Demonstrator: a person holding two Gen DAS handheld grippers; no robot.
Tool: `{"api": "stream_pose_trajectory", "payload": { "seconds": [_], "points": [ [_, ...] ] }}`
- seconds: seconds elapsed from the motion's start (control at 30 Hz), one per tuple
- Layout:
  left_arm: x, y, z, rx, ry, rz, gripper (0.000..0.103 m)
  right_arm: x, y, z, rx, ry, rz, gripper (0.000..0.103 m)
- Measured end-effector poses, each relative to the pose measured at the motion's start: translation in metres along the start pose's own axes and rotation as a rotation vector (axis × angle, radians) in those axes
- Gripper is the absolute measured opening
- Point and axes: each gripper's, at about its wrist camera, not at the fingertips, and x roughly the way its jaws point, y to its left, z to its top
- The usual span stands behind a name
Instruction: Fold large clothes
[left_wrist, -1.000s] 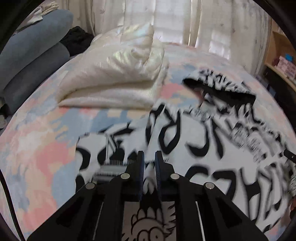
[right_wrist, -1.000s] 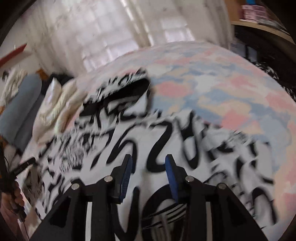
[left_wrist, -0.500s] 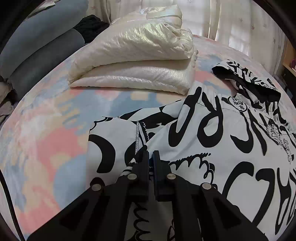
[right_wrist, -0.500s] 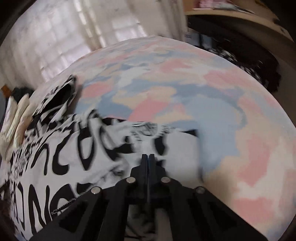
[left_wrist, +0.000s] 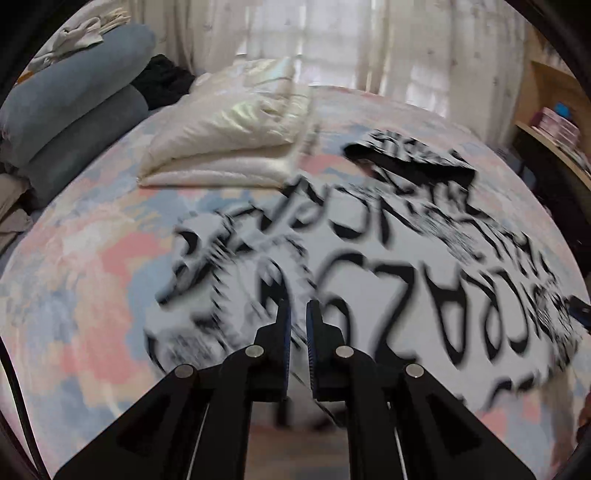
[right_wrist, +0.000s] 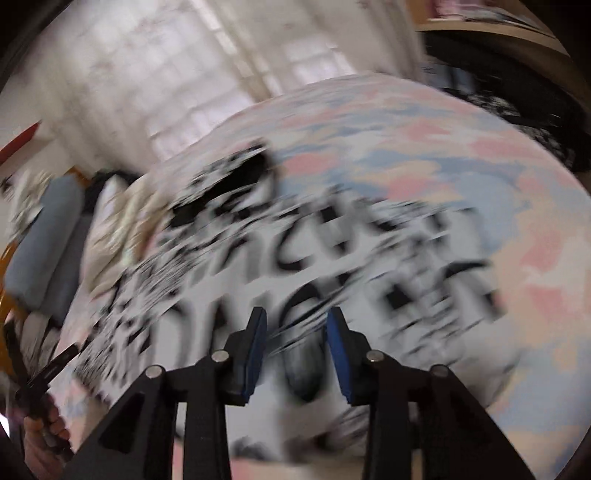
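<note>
On bed: one blurred garment, seemingly flat; two parted claws.

Bare bedspread left of garment, folded quilt blocking behind

Both cameras hover low above the bed, looking along their own fingers toward the curtained window. The left view faces the far left corner with the folded quilt; the right view tilts across toward the far edge. Both share the printed garment spread mid-bed
</note>
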Motion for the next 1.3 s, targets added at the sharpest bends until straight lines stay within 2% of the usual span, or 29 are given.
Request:
{"api": "stream_pose_trajectory", "payload": {
  "seconds": [0.07,0.17,0.23,0.33,0.4,0.43,0.47,0.5,0.53,0.57,0.63,0.77,0.93,1.07,1.23,1.3],
  "points": [
    [0.000,-0.011,-0.018,0.003,0.007,0.000,0.006,0.005,0.023,-0.016,-0.044,0.020,0.021,0.034],
    [0.014,-0.013,-0.037,-0.017,0.039,0.059,0.006,0.022,0.045,-0.039,-0.109,0.072,0.028,0.034],
    [0.023,0.000,-0.043,-0.065,0.044,0.097,0.006,0.033,0.043,-0.052,-0.126,0.110,0.003,0.034],
    [0.026,0.028,-0.040,-0.154,0.050,0.076,0.006,0.032,0.018,-0.056,-0.127,0.100,-0.048,0.030],
    [0.030,0.042,-0.037,-0.175,0.054,0.095,0.005,0.022,-0.006,-0.051,-0.109,0.075,-0.154,0.031],
    [0.032,0.048,-0.036,-0.186,0.058,0.079,0.005,0.018,-0.025,-0.048,-0.101,0.066,-0.255,0.030],
    [0.033,0.051,-0.035,-0.193,0.061,0.072,0.004,0.014,-0.038,-0.046,-0.082,0.064,-0.266,0.028],
    [0.033,0.053,-0.034,-0.196,0.065,0.075,0.003,0.009,-0.058,-0.044,-0.031,0.064,-0.233,0.014],
    [0.033,0.054,-0.033,-0.201,0.065,0.076,0.003,0.005,-0.070,-0.043,0.008,0.068,-0.216,0.005],
    [0.031,0.054,-0.034,-0.205,0.061,0.080,0.003,0.001,-0.079,-0.042,0.035,0.070,-0.218,0.000],
    [0.028,0.056,-0.034,-0.213,0.055,0.090,0.003,-0.009,-0.088,-0.041,0.060,0.059,-0.193,0.000],
    [0.026,0.061,-0.030,-0.227,0.063,0.086,0.003,-0.012,-0.081,-0.044,0.024,0.061,-0.242,0.000],
    [0.014,0.059,-0.021,-0.195,0.067,0.095,0.003,-0.020,-0.074,-0.047,0.019,0.077,-0.252,0.004],
    [0.000,0.057,-0.014,-0.170,0.047,0.125,0.024,-0.026,-0.075,-0.049,0.052,0.094,-0.226,0.005],
    [-0.020,0.050,0.004,-0.129,0.011,0.100,0.032,-0.033,-0.064,-0.046,0.047,0.095,-0.192,0.006],
    [-0.026,0.043,0.015,-0.097,-0.006,0.097,0.041,-0.033,-0.055,-0.040,0.030,0.103,-0.181,0.009]
  ]
}}
